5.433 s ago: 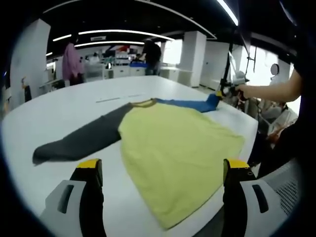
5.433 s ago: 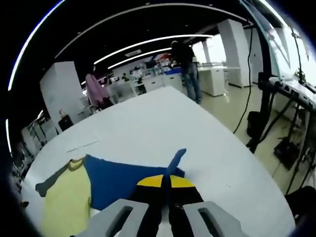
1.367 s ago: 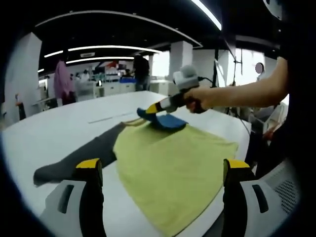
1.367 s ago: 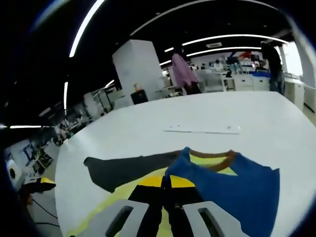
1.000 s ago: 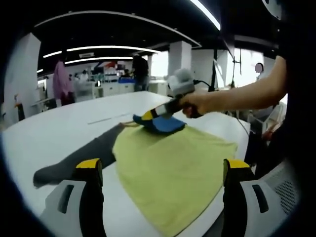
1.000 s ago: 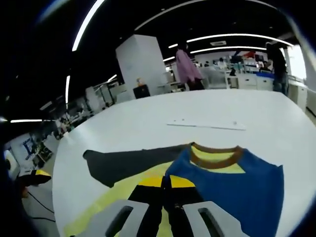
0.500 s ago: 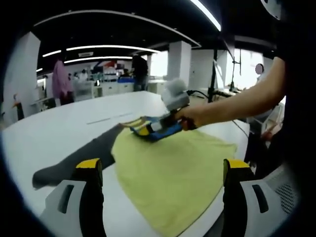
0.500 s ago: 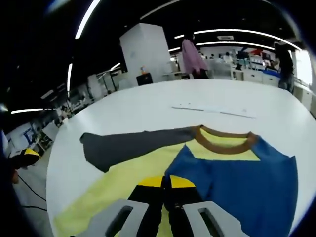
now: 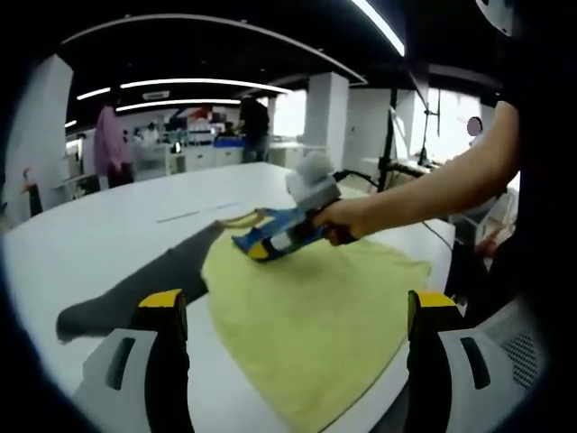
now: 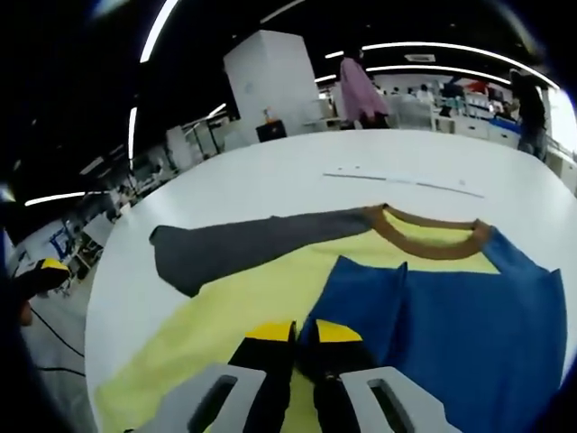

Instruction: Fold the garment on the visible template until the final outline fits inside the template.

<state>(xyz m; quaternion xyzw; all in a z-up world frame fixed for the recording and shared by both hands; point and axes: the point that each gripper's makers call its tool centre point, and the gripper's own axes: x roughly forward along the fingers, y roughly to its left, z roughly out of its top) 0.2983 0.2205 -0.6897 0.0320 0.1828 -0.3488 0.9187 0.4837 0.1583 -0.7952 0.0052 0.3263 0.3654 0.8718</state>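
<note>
The right gripper (image 10: 305, 336) grips the blue sleeve (image 10: 469, 316) over the yellow garment (image 9: 306, 307); the left gripper (image 9: 293, 311) hangs released near the worktop (image 9: 108, 225).

A broad white counter (image 10: 270, 194) is stretching away into a large open-plan hall. Long curved light strips (image 9: 207, 83) are glowing across a dark ceiling (image 9: 225, 45). White square pillars (image 9: 327, 108) are standing farther back, and a tall white cabinet (image 10: 266, 86) is rising beyond the counter's far edge. Low white workbenches (image 9: 198, 155) are lining the rear, where a person in pink (image 10: 359, 90) and a person in dark clothes (image 9: 254, 126) are standing. Daylight is coming through a window (image 9: 290, 113) behind them.
</note>
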